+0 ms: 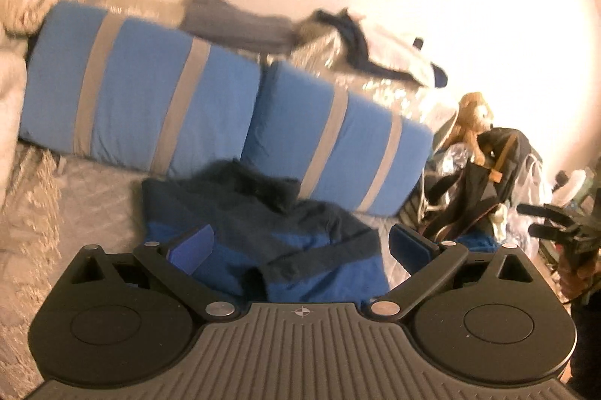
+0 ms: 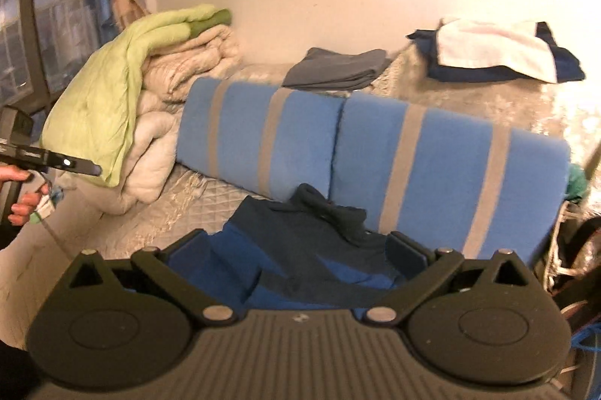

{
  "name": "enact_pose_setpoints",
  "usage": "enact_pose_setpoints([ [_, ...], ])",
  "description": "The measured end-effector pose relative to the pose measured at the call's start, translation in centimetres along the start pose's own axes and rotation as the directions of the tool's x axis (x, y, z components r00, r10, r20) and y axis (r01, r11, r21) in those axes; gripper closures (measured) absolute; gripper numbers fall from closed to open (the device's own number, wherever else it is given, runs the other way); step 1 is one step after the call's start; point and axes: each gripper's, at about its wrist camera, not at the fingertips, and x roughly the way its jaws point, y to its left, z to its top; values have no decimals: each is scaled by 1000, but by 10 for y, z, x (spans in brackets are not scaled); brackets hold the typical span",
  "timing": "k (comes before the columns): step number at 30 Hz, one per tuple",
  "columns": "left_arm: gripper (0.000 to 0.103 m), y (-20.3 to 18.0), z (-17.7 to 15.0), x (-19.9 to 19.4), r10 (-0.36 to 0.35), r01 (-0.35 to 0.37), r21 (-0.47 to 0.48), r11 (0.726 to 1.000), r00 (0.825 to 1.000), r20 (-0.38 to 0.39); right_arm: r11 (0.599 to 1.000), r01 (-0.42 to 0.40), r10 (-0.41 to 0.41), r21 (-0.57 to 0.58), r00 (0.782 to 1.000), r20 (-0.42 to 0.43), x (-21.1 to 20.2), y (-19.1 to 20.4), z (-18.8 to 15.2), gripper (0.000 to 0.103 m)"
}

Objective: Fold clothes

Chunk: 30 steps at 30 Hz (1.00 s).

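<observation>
- clothes at hand come down to one dark navy and blue sweater (image 1: pixel 263 234), which in the left wrist view lies on the grey quilted bed (image 1: pixel 75 197) just in front of two blue striped cushions (image 1: pixel 142 88); its sleeves are drawn in across the body and the collar points toward the cushions, so the fold looks partly made, though the outline is uneven and rumpled.
- left claw (image 1: pixel 300 242) in this view stands wide apart with nothing between its blue pads (image 1: pixel 195 242); it hangs above the sweater and does not touch it.
- behind the cushions a grey garment (image 1: pixel 233 20) lies fairly flat, while a white and navy pile (image 1: pixel 379 50) looks loose; blur keeps me from judging either closely.
- at the right edge the right claw (image 1: pixel 541 219) shows, held in a hand, too small there to read.
- sweater (image 2: pixel 300 242) in the right wrist view sits in the same spot against the cushions (image 2: pixel 375 144), its blue lower part nearest the camera and a sleeve laid across it.
- right claw (image 2: pixel 296 249) is spread as far as it goes and grips nothing; the sweater lies below the gap, apart from the fingers.
- folded grey garment (image 2: pixel 338 65) rests neatly behind the cushions, and a white cloth on navy clothes (image 2: pixel 496 50) forms a rough stack beside it; these look like finished pieces.
- folded blankets (image 2: pixel 150 80), green over cream, are stacked near the window.
- left claw (image 2: pixel 75 167) shows side-on at the left edge, so i cannot tell its opening from here.
- my reading: the sweater is near done, perhaps needing one last fold or tidying before it joins the stacks.
</observation>
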Motion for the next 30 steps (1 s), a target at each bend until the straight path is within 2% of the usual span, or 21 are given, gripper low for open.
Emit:
enact_pose_setpoints([
  [2, 1, -3, 0, 3, 3, -4, 12, 1000, 1000, 3, 1000, 6, -6, 11, 1000, 0, -4, 1, -3, 0],
  [5, 1, -4, -7, 21, -6, 6, 29, 1000, 1000, -7, 999, 16, -16, -36, 1000, -9, 1, 8, -15, 0],
  [8, 1, 3, -22, 56, -15, 17, 22, 1000, 997, -71, 997, 24, -28, -76, 998, -49, 21, 17, -32, 0],
  [12, 1, 19, -46, 109, -54, 50, -31, 998, 986, -155, 994, 29, -39, -103, 994, -103, 58, 23, -58, 0],
  [16, 1, 38, -71, 162, -120, 87, -146, 986, 965, -234, 992, 30, -48, -121, 988, -147, 91, 24, -82, 0],
  [20, 1, 52, -96, 204, -192, 106, -285, 953, 936, -294, 985, 42, -70, -165, 983, -171, 114, 27, -103, 0],
  [24, 1, 66, -120, 239, -252, 97, -415, 905, 906, -339, 978, 30, -69, -207, 980, -184, 125, 28, -119, 0],
  [27, 1, 77, -136, 260, -294, 82, -512, 855, 890, -349, 971, 22, -67, -238, 981, -181, 129, 30, -128, 0],
  [30, 2, 89, -152, 281, -348, 68, -617, 784, 871, -347, 964, 19, -68, -266, 982, -179, 133, 32, -137, 0],
])
